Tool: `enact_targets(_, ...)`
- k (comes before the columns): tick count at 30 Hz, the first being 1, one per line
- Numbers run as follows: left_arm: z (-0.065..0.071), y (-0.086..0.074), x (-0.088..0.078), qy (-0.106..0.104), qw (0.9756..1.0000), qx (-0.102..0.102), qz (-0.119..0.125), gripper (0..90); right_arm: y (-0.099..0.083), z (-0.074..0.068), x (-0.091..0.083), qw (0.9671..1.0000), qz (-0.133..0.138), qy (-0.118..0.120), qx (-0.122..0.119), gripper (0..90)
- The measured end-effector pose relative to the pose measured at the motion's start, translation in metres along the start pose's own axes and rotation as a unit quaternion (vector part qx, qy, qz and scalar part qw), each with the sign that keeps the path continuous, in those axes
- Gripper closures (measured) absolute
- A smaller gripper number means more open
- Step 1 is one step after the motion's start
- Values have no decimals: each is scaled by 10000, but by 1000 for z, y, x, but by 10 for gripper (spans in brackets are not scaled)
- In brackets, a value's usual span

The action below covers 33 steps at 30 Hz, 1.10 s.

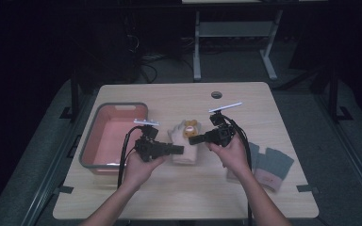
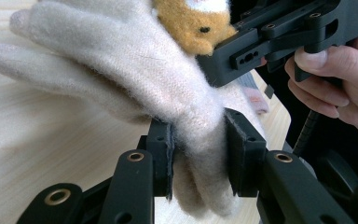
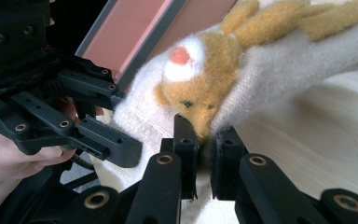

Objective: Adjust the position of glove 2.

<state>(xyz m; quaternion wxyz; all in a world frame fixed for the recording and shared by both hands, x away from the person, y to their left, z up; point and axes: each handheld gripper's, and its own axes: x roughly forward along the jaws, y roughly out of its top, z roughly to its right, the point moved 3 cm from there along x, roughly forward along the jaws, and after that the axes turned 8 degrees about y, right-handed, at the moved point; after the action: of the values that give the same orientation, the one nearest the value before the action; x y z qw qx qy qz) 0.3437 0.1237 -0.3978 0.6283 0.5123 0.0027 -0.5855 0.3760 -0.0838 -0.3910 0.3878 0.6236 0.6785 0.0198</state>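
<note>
Both grippers I'm running clamp the cream glove from opposite ends, left gripper on its cuff side nearest the pink tub, right gripper on its bear patch, glove's long axis lying between them, just beside the tub.

In the high view our right hand covers part of the grey gloves at lower right; the cream glove looks small, its orange patch unclear.
</note>
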Motion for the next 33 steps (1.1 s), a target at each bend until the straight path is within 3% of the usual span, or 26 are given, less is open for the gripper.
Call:
enact_targets(10,1,8,-5,-30,10000,-55,50,663,7,-3,-4,9999,97,94,-10,826)
enact_targets(18,2,17,-13,-45,9999,83,111,663,14,-10,-8,9998,162,144,-32,826)
enact_targets(33,-1,28,-31,-82,9997,64,206,665,30,-21,-8,9992,237,305,-59,825)
